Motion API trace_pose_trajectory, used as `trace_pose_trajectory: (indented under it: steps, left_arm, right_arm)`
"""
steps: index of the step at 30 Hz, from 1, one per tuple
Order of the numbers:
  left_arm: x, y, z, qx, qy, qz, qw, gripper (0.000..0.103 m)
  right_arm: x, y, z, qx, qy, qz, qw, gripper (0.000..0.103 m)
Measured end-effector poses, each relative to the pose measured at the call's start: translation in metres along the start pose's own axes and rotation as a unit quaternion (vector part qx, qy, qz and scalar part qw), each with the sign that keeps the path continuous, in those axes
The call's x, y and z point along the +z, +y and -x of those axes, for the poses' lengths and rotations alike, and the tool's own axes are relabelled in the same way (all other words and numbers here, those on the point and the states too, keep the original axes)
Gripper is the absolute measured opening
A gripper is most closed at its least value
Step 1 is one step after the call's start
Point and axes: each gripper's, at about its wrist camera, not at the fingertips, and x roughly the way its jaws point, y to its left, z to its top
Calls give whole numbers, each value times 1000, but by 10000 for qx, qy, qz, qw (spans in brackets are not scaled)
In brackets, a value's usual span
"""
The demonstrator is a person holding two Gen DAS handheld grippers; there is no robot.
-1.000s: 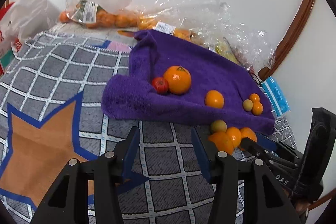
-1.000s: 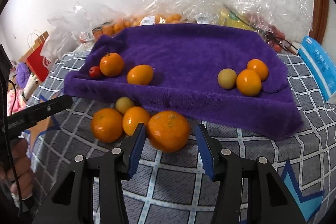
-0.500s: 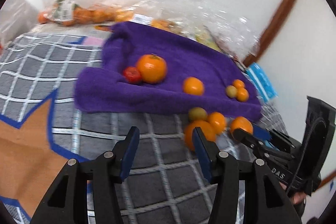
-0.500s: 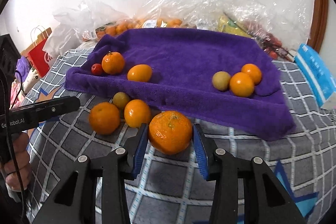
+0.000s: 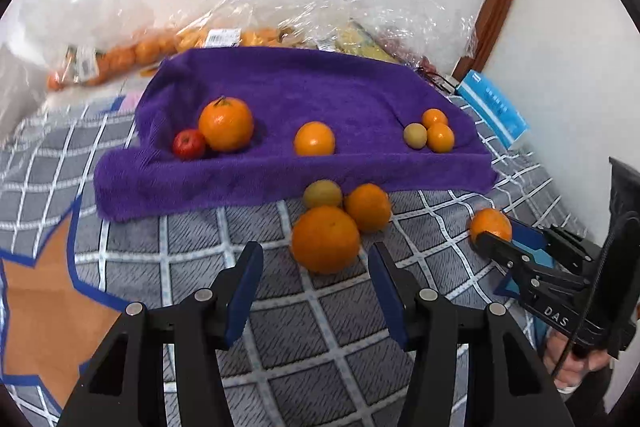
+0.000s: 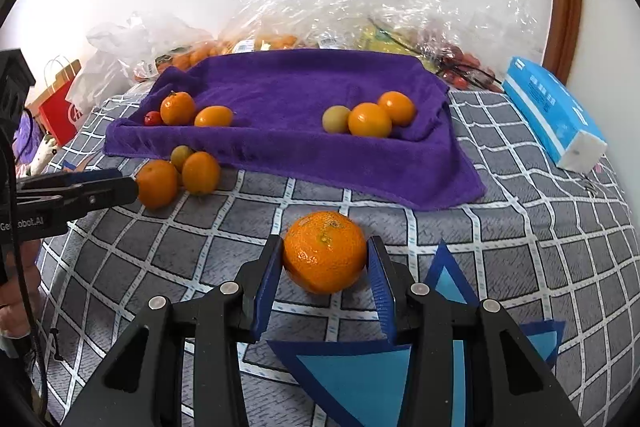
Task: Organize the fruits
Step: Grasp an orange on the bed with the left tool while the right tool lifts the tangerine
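My right gripper (image 6: 325,265) is shut on a large orange (image 6: 325,256) and holds it over the checked cloth in front of the purple towel (image 6: 280,91); the gripper and orange also show in the left wrist view (image 5: 490,225). My left gripper (image 5: 316,269) is open and empty, its jaws either side of a big orange (image 5: 325,238) on the cloth. Behind that orange lie a smaller orange (image 5: 368,207) and a greenish fruit (image 5: 322,193). On the towel (image 5: 304,87) sit an orange (image 5: 226,123), a red fruit (image 5: 189,143), an orange (image 5: 314,138) and three small fruits (image 5: 430,131).
Clear plastic bags of fruit (image 6: 340,7) line the wall behind the towel. A blue tissue pack (image 6: 554,111) lies at the right edge. A red paper bag (image 6: 60,107) stands at the left. The bed cloth (image 6: 520,227) has grey checks.
My right gripper closed on the large orange and pulled it back from the pile toward the right. My left gripper swung right to face the big orange of the pile.
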Motion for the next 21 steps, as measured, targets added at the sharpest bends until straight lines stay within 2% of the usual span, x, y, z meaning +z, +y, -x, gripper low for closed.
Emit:
trace_pose_trajectory:
  steps: [4, 6, 8, 9, 13, 18, 21]
  left_arm:
    - [5, -12, -14, 241, 124, -187, 9995, 52]
    - [4, -11, -21, 320, 160, -122, 9993, 52]
    - [3, -10, -24, 337, 145, 23, 9993, 48]
    - [1, -9, -26, 322, 151, 74, 9993, 42]
    - [-5, -8, -25, 293, -9, 73, 9995, 39]
    - [-8, -2, -20, -73, -121, 210, 9997, 39]
    - [-10, 5, -12, -264, -315, 381, 9984, 39]
  right_arm:
    - [1, 4, -5, 119, 62, 74, 9999, 42]
    - [1, 4, -9, 132, 143, 106, 9998, 43]
    - [1, 2, -10, 193, 195, 31, 9996, 43]
    - [0, 1, -11, 226, 217, -3, 9995, 43]
    - [0, -1, -15, 324, 301, -110, 9990, 43]
    - [0, 6, -15, 163, 315, 101, 9993, 43]
    - [-2, 18, -11, 263, 234, 465, 9983, 42]
